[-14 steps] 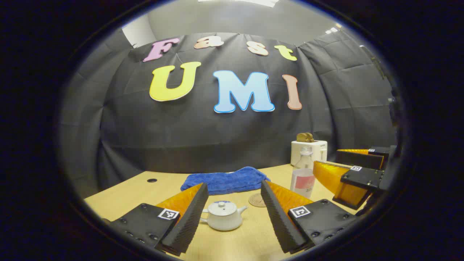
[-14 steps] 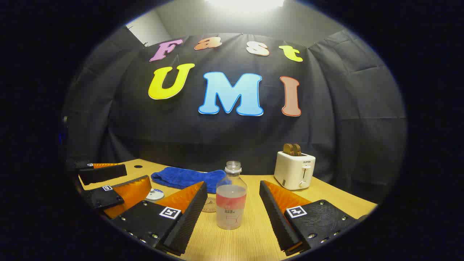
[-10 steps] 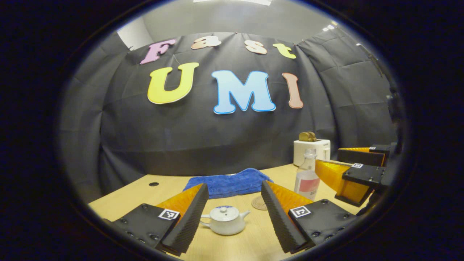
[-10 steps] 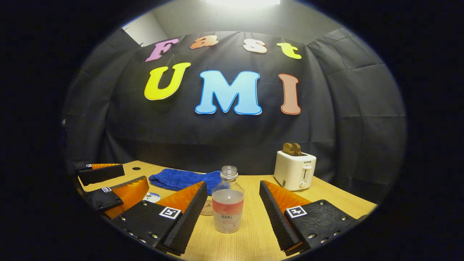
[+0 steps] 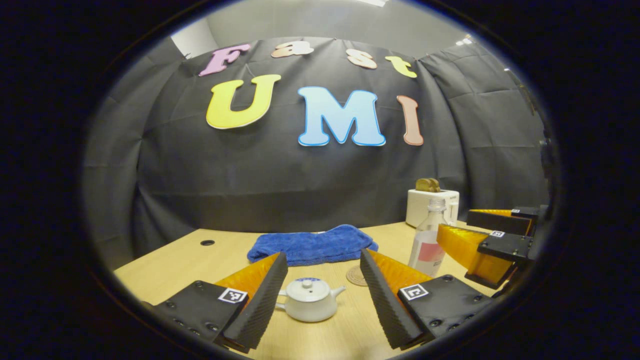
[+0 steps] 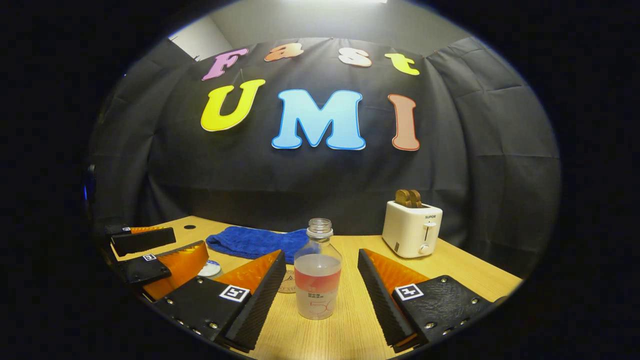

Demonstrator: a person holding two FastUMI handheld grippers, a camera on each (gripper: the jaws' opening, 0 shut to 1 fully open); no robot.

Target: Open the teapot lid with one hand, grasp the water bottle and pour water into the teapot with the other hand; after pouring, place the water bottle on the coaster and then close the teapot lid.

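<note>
With both sets of jaws spread wide and holding nothing, we see the left gripper [image 5: 320, 300] framing the lidded teapot [image 5: 309, 306] on the bench [image 5: 170, 260], and the right gripper [image 6: 320, 300] framing the upright, uncapped bottle [image 6: 318, 275]. Coaster [image 5: 356, 276] just behind, then blue towel [image 5: 312, 245], toaster [image 6: 411, 229] farthest.
</note>
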